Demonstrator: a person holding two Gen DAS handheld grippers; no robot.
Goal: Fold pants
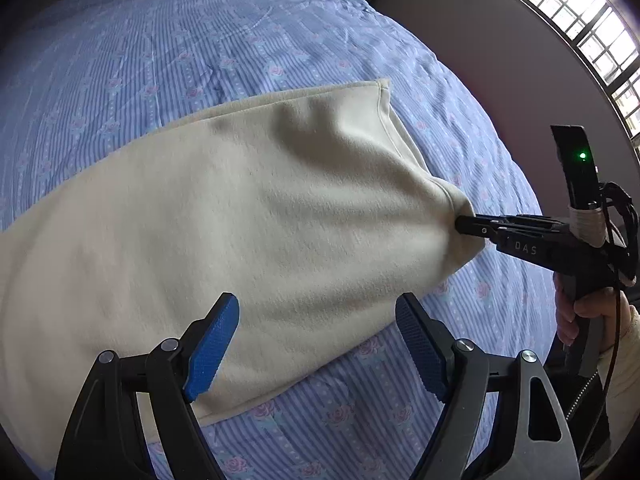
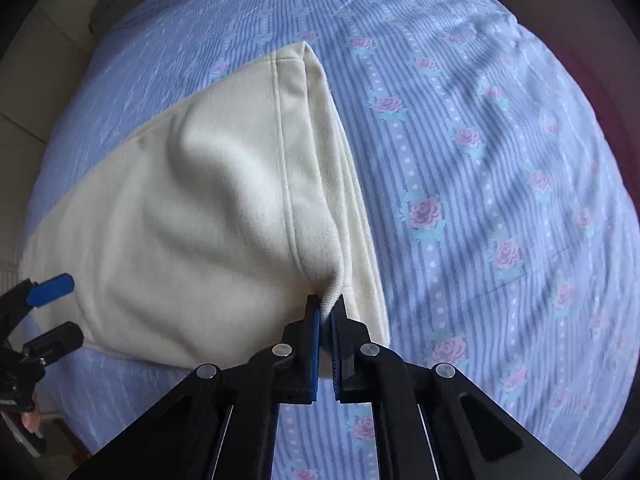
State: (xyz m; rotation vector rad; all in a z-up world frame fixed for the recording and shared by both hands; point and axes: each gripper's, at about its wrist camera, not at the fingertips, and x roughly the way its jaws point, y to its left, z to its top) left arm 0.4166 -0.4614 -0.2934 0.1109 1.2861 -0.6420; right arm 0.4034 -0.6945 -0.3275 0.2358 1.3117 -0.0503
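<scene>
The pants (image 2: 192, 216) are looking like soft, matt, fleecy cream cloth. The bedsheet (image 2: 480, 160) is showing thin woven cotton, matt and lightly wrinkled. The left gripper (image 1: 316, 344) is showing ridged blue rubber-like pads (image 1: 212, 352) on matt black plastic with shiny metal rivets.

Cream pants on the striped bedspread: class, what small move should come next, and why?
Probably close the left gripper on the near edge of the cream pants. Its jaws stand open over that edge, gripping nothing, while the right gripper already pinches the hem corner; both corners are needed to carry a fold across the bedspread.
</scene>
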